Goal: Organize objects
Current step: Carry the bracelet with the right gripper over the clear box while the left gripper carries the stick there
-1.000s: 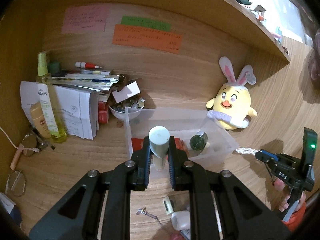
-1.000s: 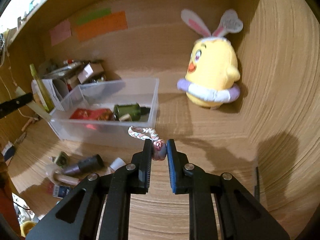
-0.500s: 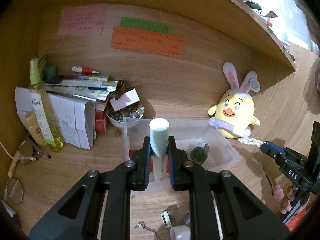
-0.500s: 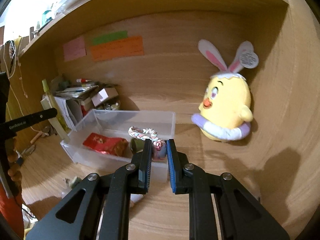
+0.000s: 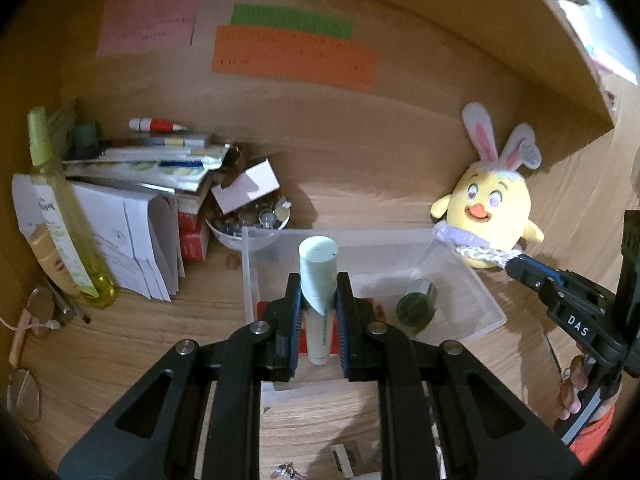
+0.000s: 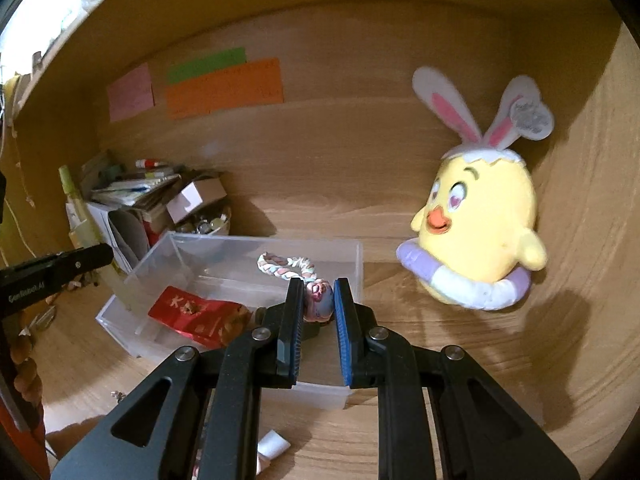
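Your left gripper [image 5: 318,300] is clamped on a pale mint cylindrical tube with a white lower body [image 5: 318,276], held upright above the clear plastic rectangular bin [image 5: 460,276] just ahead of its fingers. Your right gripper [image 6: 318,304] pinches a small pink-and-grey charm on a braided pastel cord [image 6: 318,300], hanging over the bin's near right corner. Below and left of that claw, inside the bin, lies a red foil packet [image 6: 192,312]. To its right sits a yellow plush chick with bunny ears [image 6: 480,232].
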Demonstrator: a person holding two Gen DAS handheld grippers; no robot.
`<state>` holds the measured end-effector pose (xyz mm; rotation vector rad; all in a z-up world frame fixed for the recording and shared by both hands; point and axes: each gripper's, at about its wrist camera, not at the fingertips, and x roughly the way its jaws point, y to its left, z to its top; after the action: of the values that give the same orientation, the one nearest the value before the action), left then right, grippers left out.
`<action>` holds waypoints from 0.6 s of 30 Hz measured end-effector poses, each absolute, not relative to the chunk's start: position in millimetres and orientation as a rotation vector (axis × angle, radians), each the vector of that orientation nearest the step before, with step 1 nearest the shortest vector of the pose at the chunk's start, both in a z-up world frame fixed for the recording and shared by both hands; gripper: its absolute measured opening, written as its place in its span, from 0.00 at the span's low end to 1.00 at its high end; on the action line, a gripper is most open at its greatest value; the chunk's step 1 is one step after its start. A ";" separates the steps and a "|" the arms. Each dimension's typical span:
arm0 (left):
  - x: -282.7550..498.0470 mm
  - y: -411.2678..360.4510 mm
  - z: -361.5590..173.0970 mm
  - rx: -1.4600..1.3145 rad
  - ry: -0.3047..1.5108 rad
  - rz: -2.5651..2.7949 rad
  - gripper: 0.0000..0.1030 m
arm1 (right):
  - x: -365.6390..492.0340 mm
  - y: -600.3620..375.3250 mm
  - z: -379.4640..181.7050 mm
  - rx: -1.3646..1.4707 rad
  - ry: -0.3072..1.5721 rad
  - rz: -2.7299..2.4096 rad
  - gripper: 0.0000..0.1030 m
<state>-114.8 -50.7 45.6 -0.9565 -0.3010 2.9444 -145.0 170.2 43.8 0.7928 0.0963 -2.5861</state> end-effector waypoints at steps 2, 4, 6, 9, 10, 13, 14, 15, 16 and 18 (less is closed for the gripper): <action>-118.5 -50.5 40.4 -0.982 -0.298 2.943 0.14 | -149.5 165.7 37.1 0.816 0.105 -2.577 0.13; -122.0 -50.8 35.0 -1.005 -0.297 2.939 0.14 | -154.5 160.7 28.7 0.845 0.115 -2.565 0.13; -125.6 -50.9 30.2 -1.028 -0.298 2.930 0.14 | -159.0 157.6 22.1 0.870 0.117 -2.555 0.13; -130.4 -51.1 23.5 -1.060 -0.299 2.917 0.14 | -165.4 154.0 12.3 0.909 0.129 -2.546 0.13; -131.5 -51.2 21.7 -1.068 -0.300 2.913 0.14 | -167.2 152.8 9.2 0.920 0.135 -2.543 0.13; -134.8 -52.0 17.7 -1.084 -0.309 2.903 0.14 | -170.5 150.8 3.6 0.940 0.150 -2.538 0.13; -136.1 -52.4 16.3 -1.088 -0.313 2.898 0.14 | -171.6 150.8 2.3 0.945 0.153 -2.537 0.13; -137.3 -52.7 15.0 -1.093 -0.316 2.895 0.14 | -172.4 150.7 0.6 0.950 0.156 -2.534 0.13; -138.1 -53.1 14.2 -1.097 -0.317 2.893 0.14 | -172.9 150.1 -1.4 0.957 0.160 -2.528 0.13; -139.5 -53.6 12.3 -1.104 -0.318 2.892 0.14 | -172.4 148.6 -3.5 0.961 0.173 -2.526 0.13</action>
<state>-139.5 -53.6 12.3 -1.1044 -0.3177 2.8918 -172.4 148.6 -3.5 0.9605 0.1727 -2.5258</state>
